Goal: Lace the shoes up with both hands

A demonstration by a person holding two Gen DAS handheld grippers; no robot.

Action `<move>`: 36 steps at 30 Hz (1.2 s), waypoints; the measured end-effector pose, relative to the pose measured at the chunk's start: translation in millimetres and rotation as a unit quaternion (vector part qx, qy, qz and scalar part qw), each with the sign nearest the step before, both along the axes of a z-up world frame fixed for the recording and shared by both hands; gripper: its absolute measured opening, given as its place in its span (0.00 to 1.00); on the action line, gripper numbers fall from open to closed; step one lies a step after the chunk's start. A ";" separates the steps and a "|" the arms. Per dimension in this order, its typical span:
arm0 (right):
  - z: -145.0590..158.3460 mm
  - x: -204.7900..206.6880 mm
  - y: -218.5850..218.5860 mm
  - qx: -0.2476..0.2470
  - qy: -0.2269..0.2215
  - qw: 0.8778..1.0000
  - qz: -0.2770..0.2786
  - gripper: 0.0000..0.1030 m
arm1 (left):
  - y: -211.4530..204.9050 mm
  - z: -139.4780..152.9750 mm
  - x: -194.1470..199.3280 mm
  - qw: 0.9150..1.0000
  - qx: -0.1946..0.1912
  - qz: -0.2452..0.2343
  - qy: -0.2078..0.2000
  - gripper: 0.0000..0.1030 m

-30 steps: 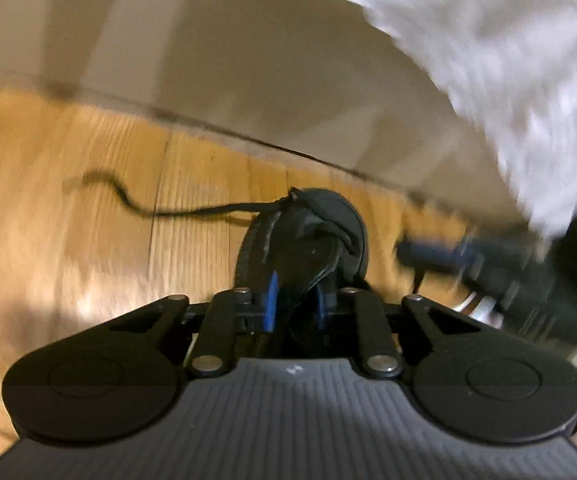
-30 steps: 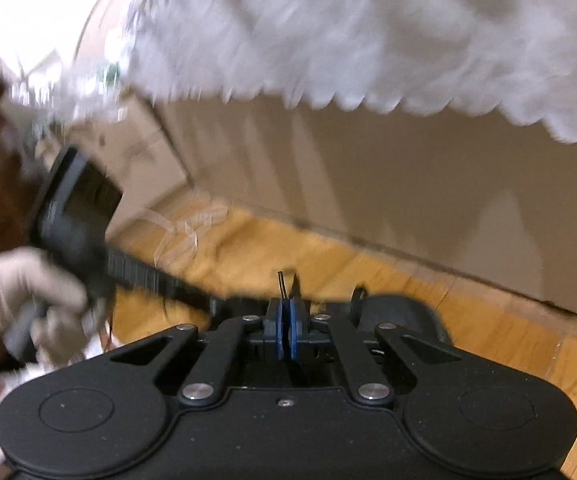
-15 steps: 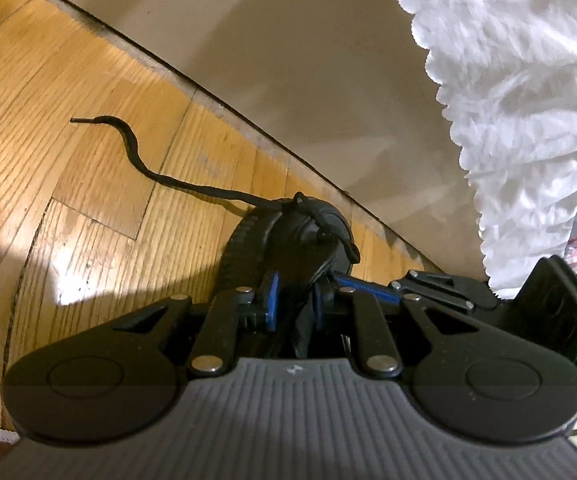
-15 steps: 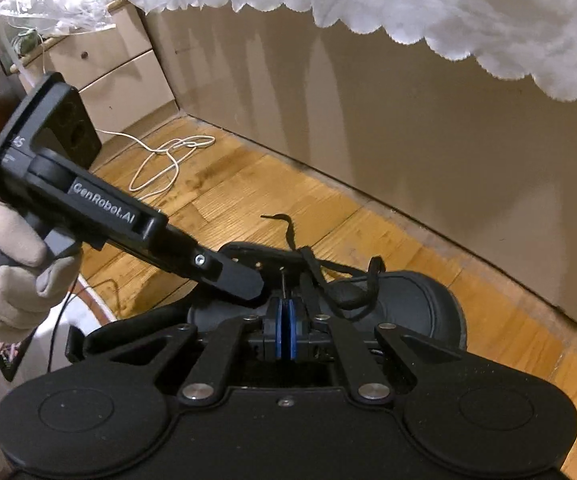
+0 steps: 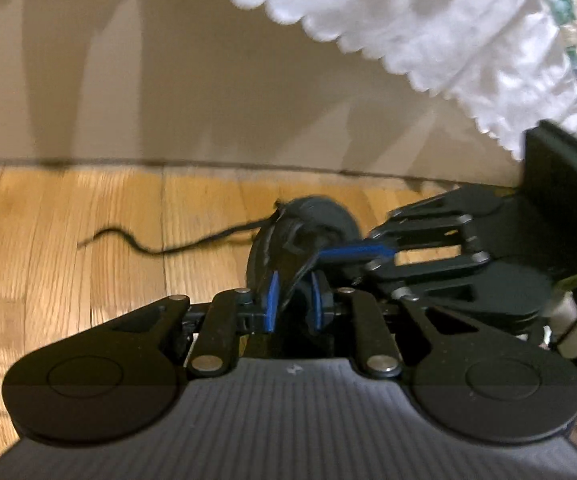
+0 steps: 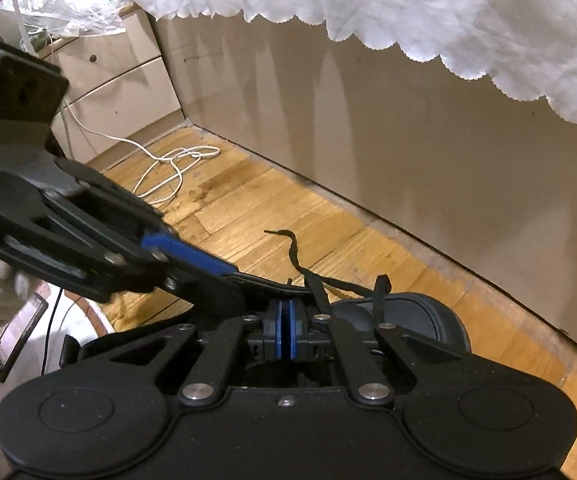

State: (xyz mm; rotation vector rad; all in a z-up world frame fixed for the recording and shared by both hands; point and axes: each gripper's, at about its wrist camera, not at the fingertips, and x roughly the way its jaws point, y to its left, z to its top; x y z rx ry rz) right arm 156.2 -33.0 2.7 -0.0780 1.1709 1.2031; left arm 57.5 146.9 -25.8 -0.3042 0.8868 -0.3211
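Resting on a honey-coloured wooden plank floor point(image 5: 88, 240), close to a beige wall, a black low-cut shoe point(image 5: 308, 224) with thin black laces. Trailing loose across the planks to the shoe's left, one black lace end point(image 5: 136, 242). Left gripper point(image 5: 293, 306) with blue-padded fingers slightly apart, straddling the shoe's collar edge. Right gripper point(image 6: 287, 334) with blue pads pressed together; whether lace sits between them cannot be told. Hanging overhead, a white scalloped cloth point(image 6: 428, 4). Coiled by a cream drawer unit, a white cable point(image 6: 168, 168).
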 end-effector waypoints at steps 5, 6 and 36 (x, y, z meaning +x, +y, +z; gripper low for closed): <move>-0.8 -3.3 -5.6 0.009 -0.003 1.000 -0.010 0.04 | 26.0 -6.6 3.8 0.994 -0.096 0.059 0.011 0.28; -1.4 -4.3 -7.1 0.011 -0.002 1.000 -0.014 0.04 | 33.1 -12.6 4.8 0.989 -0.124 0.078 0.017 0.31; 13.8 21.4 -73.5 0.142 0.061 0.979 -0.134 0.27 | 27.4 -11.6 11.2 0.977 -0.189 0.096 -0.033 0.00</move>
